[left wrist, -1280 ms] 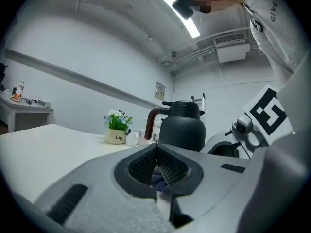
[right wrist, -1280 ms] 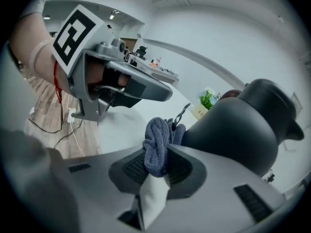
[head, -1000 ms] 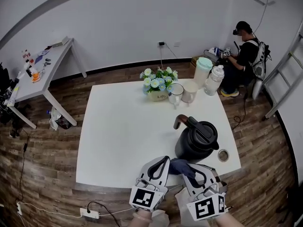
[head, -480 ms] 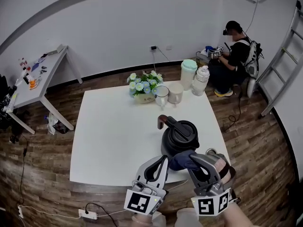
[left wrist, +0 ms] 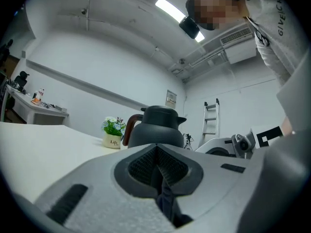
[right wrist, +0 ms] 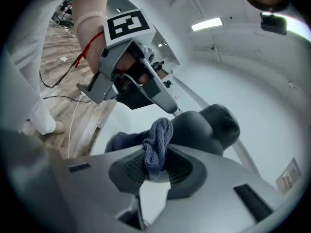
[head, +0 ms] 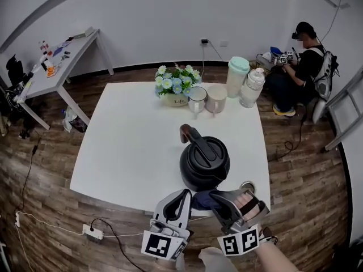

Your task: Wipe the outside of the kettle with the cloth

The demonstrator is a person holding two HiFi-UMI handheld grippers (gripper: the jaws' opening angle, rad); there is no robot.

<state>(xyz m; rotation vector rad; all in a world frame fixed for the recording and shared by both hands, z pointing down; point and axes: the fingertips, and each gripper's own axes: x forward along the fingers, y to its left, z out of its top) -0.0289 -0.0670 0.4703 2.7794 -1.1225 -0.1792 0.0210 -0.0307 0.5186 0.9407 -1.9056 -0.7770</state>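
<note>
Compared with half a second back, not much has changed: the view has swung a bit, the kettle (head: 204,162) looks to be in the same spot near the front edge of the table (head: 130,146), and the cloth (head: 203,200) is still bunched at its near side, now maybe just off the wall (can't tell if it touches). The right gripper (head: 218,197) is clamped on a wad of the blue knit cloth, and the left gripper (head: 184,196) is closed too, with a dark strip of that fabric pinched in its seam. The kettle is black and round-bellied, standing upright with the lid down and a brown-tipped handle pointing to the far left. At the far edge, a pot (head: 174,99) holds white and blue flowers. Beside it are a glass mug (head: 197,100), a beige cup (head: 216,98), a green-lidded jug (head: 237,77) and a clear bottle (head: 251,88); can't tell what's in them.
</note>
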